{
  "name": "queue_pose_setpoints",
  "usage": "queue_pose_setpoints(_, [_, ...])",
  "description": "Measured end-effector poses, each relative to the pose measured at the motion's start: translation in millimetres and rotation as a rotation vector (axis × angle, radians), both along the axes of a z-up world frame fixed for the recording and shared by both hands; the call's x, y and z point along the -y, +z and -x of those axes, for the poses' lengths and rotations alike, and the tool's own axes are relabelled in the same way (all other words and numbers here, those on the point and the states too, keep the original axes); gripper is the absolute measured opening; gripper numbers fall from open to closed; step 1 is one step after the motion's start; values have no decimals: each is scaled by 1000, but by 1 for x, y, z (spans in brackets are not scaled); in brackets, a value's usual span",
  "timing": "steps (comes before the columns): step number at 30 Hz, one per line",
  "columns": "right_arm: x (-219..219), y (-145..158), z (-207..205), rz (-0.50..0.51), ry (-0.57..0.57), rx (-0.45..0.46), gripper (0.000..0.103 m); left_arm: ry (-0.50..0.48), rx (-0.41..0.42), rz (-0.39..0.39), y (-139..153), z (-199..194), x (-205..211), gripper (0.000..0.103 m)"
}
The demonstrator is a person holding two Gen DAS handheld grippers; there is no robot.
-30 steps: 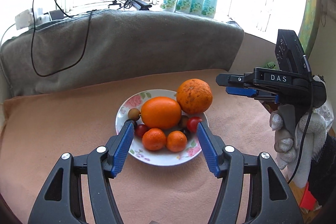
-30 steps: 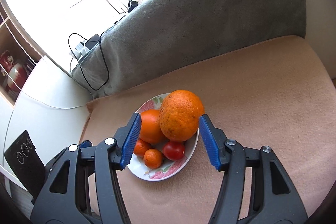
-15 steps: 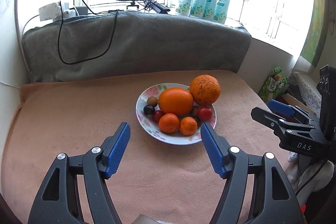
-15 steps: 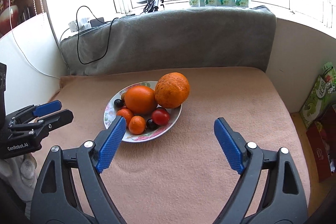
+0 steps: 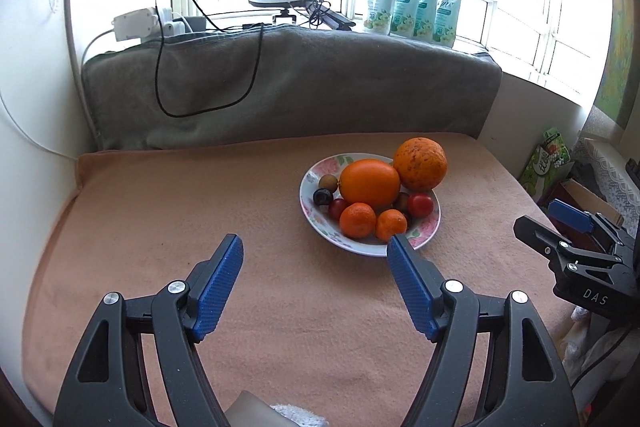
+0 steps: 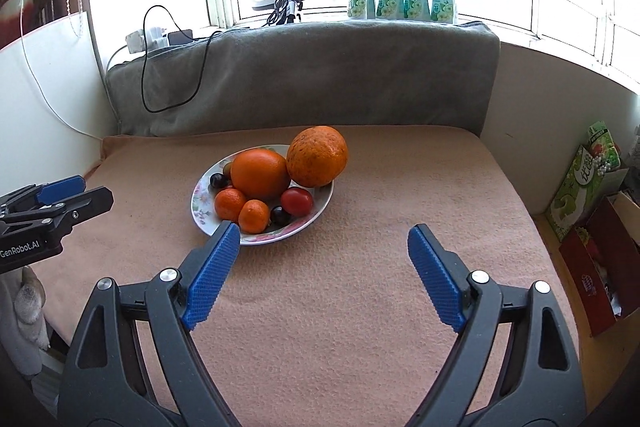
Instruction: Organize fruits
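Fruit heaped on plate [image 5: 430, 227], mid-worktop. Left gripper [image 5: 316, 281] just widened, right gripper [image 6: 324, 267] spread wide, both empty. Risk: big orange [image 6: 317, 157] overhanging rim, likely rolling off if nudged.

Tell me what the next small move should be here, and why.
Probably just keep both grippers back. All the fruit already sits on the plate, even the big speckled orange at its far edge, and the left gripper and right gripper are open and empty.
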State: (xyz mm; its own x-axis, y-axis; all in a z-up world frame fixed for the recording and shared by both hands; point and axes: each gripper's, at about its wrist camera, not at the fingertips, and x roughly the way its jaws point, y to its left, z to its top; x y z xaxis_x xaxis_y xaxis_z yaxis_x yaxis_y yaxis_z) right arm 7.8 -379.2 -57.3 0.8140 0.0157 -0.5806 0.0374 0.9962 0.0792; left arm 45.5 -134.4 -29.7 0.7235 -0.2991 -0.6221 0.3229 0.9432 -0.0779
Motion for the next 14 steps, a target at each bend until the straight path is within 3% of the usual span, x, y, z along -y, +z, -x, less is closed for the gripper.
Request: queue_pose_setpoints(14, [-11, -5, -2, 19, 8, -15, 89, 10, 2, 8, -1, 1, -8, 75])
